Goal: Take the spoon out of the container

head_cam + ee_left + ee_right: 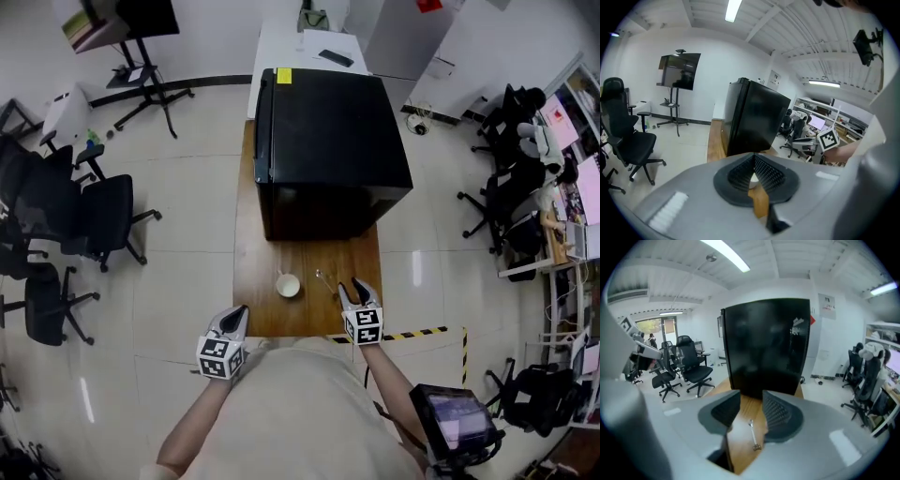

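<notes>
Looking down from head view: wooden table (255,272) w/ large black cabinet (328,150) on its far part, near strip of wood left bare. White container (288,285), a small cup, stands upright on that strip, roughly mid-table, just in front of the cabinet.

Spoon (326,279) is out of the container: lies flat on the wood to the right of it, near but not touching, btwn container and right gripper (751,392). Handle runs roughly toward the cabinet.

R gripper: jaws apart, nothing clamped. Its own view shows the spoon on the table seen thru the gap, pads clear of it on both sides, gripper above the table. In head view it sits at the near right part of the table, pointing at the cabinet.

Left gripper (754,155): jaw tips meet, pads form a narrow V, nothing held. A bit of white container and wood shows thru the V, beyond the tips. Head view puts it at the near left table edge, well apart from the spoon.

Office chairs (103,220) on the floor to the left; yellow-black tape (417,333) on the floor right of the table.
</notes>
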### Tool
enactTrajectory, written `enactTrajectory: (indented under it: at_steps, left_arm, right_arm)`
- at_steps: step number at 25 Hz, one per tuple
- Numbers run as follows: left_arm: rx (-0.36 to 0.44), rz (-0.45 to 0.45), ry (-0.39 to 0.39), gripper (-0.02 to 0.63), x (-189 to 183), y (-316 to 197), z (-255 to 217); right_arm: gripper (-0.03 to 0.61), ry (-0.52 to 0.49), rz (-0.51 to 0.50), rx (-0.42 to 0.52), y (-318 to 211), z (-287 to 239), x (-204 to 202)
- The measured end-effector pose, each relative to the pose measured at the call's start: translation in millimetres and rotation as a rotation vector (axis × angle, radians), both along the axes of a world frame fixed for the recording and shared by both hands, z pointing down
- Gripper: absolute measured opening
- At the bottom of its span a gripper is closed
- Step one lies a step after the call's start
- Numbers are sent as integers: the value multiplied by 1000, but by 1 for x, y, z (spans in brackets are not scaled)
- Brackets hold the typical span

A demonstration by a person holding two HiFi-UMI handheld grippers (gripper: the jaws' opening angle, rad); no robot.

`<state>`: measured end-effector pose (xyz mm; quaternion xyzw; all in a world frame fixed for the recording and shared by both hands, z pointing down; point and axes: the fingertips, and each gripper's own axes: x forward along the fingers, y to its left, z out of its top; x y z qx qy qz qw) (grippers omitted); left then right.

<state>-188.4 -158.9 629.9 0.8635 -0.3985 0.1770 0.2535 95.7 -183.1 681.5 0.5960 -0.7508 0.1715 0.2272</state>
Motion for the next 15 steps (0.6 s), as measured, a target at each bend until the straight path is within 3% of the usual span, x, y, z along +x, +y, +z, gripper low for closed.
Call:
enactTrajectory:
  at_steps: [7, 12, 15]
  left_arm:
    - [22, 82, 45, 5, -4, 6, 8]
    - [21, 171, 66, 3, -20, 18, 4]
    - [12, 187, 88, 3, -28, 18, 11]
  right_arm:
    - [149, 31, -10, 90, 3, -37, -22]
    - [144, 23, 36, 111, 20, -55, -51]
    - [140, 39, 13, 103, 17, -56, -69]
